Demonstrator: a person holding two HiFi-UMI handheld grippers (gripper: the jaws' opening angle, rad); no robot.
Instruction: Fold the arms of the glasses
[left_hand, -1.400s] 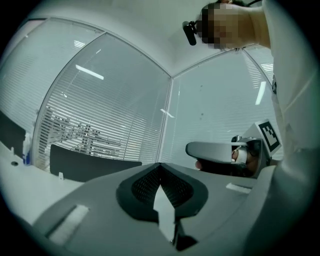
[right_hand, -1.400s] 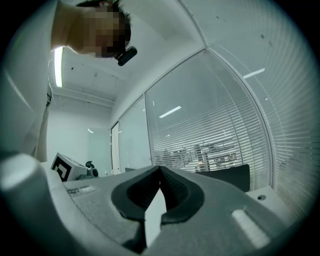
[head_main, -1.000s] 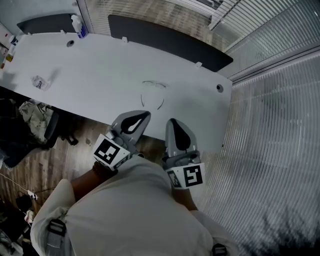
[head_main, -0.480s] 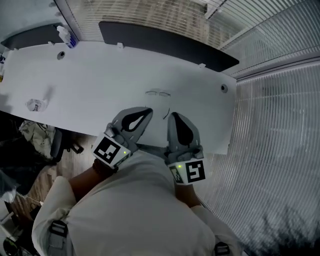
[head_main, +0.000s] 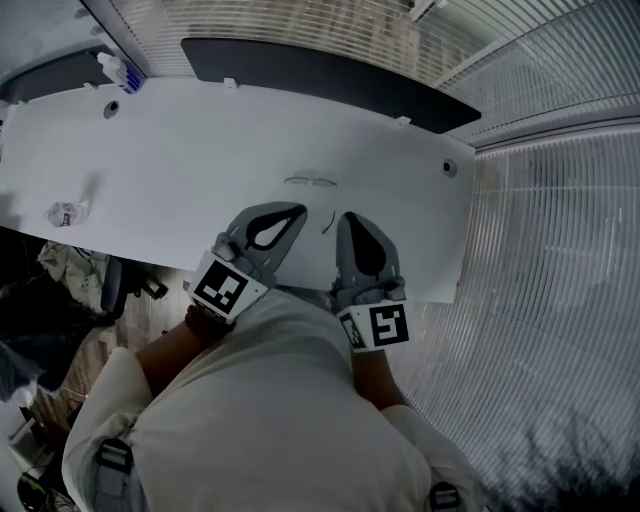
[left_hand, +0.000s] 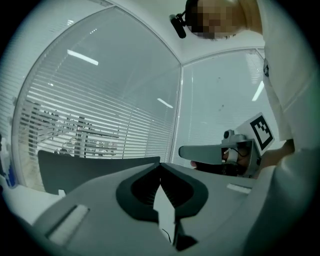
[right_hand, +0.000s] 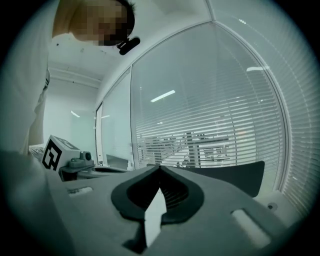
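As L gripper (head_main: 299, 208), R gripper (head_main: 349, 216) sit closed, glasses (head_main: 311, 182) seem unfolded.

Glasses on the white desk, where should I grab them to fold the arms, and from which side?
Probably an arm near its free tip, approached from the near edge of the desk: the glasses lie with the lenses away from you and that thin arm open, pointing back toward you.

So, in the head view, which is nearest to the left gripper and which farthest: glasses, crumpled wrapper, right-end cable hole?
1. glasses, just beyond the left gripper.
2. cable hole, far right corner.
3. crumpled wrapper, far left, near the front edge.
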